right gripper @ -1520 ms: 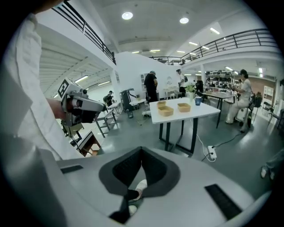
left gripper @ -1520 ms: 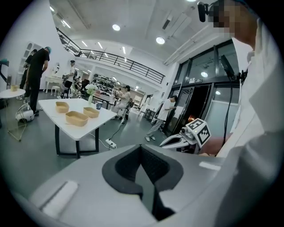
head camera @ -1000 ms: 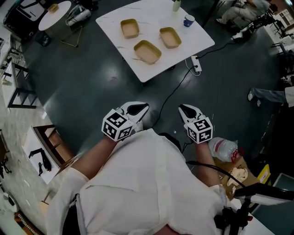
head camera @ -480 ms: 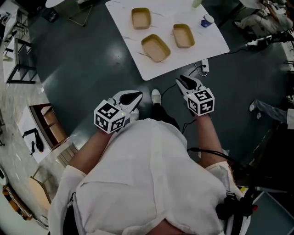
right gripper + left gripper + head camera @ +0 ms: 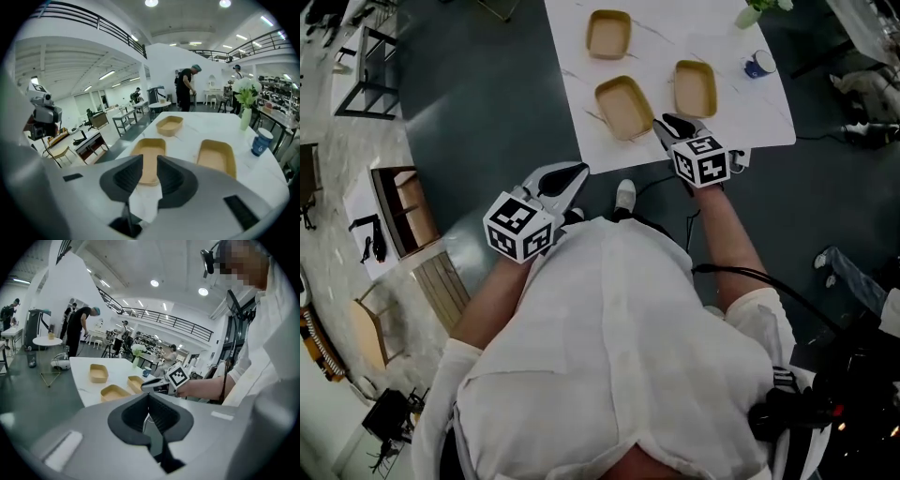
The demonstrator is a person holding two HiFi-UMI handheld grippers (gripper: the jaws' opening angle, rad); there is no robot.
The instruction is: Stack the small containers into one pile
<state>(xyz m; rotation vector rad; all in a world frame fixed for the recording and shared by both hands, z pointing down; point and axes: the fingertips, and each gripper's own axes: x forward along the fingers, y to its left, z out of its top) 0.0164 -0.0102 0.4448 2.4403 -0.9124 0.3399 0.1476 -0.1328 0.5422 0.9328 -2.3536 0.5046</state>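
Three small tan containers sit apart on the white table [image 5: 581,141]: a far one [image 5: 609,34], a near one [image 5: 624,106] and a right one [image 5: 696,87]. My right gripper [image 5: 668,122] hangs over the table's front edge between the near and right containers, jaws slightly apart and empty. In the right gripper view, the right gripper [image 5: 149,161] points at the near container [image 5: 149,146], with the others at the far middle [image 5: 169,125] and the right [image 5: 215,157]. My left gripper [image 5: 572,174] hovers off the table over the floor, jaws together with nothing held. The left gripper [image 5: 149,397] faces the containers [image 5: 114,392] from the side.
A blue cup [image 5: 759,64] and a pale green vase [image 5: 753,14] stand at the table's far right. The dark floor [image 5: 469,94] surrounds the table. A cable [image 5: 675,187] runs under the near edge. Chairs and shelving [image 5: 398,211] lie at the left. People stand in the background [image 5: 77,329].
The person has stepped toward the table, and it now lies much closer. The right gripper went from over the floor to the table's front edge. The left gripper stays short of the table.
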